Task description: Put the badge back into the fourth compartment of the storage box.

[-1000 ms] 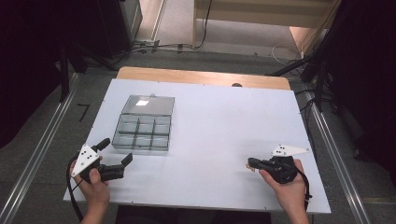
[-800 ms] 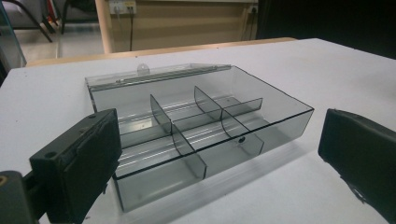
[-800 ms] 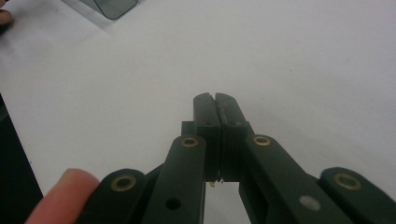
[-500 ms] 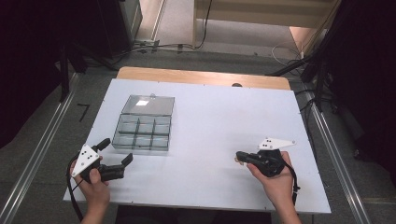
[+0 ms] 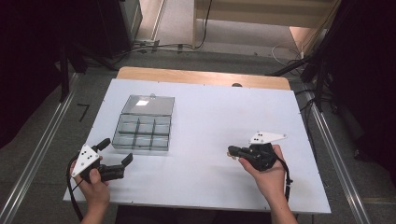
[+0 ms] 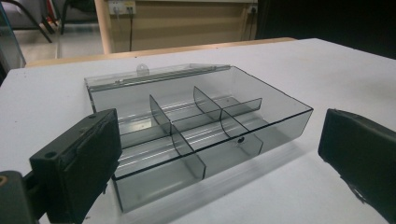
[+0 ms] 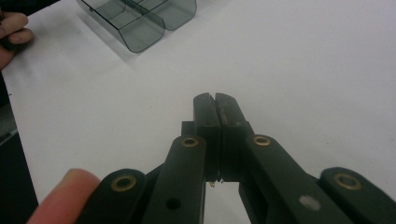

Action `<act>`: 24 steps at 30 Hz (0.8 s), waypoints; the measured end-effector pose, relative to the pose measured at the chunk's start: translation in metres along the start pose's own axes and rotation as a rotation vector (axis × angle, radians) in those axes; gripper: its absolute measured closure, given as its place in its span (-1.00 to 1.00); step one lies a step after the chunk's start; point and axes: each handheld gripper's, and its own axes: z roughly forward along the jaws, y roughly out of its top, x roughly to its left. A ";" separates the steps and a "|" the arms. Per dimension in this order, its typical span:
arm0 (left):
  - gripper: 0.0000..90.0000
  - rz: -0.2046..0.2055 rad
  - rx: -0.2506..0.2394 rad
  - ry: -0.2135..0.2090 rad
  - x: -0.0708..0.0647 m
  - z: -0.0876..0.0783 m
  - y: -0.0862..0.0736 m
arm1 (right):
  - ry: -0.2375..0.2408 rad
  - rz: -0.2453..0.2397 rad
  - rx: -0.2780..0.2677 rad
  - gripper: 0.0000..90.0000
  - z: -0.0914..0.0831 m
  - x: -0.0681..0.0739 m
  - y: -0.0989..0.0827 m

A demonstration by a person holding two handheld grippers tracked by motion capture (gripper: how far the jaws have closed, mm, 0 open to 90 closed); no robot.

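A clear grey compartment box [image 5: 144,127] lies on the left half of the white table [image 5: 210,116], its lid folded open at the back. In the left gripper view the box [image 6: 196,126] sits straight ahead with several bare compartments. My left gripper [image 5: 115,152] rests near the table's front left corner, just in front of the box, its jaws wide open [image 6: 219,158] around nothing. My right gripper [image 5: 232,151] is at the front right, pointing left, with its jaws pressed together [image 7: 215,109] just above the bare table. A tiny pale speck shows at the jaws' base; I cannot tell what it is.
Bare white tabletop stretches between the box and the right gripper. A wooden strip [image 5: 201,77] edges the table's far side. Metal rails [image 5: 42,149] run along the floor on both sides. The other hand [image 7: 11,28] and a box corner [image 7: 140,23] appear at the right gripper view's top left.
My right gripper has moved left and slightly away from the front edge, staying shut. The left gripper and the box have not moved.
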 end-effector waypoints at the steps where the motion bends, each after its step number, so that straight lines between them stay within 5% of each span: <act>1: -1.00 0.001 0.000 0.000 0.000 0.000 0.000 | 0.004 -0.004 -0.001 0.94 0.002 0.001 0.002; 24: -1.00 0.004 0.002 -0.004 0.000 0.000 0.000 | 0.030 -0.039 -0.019 0.94 0.024 0.014 0.029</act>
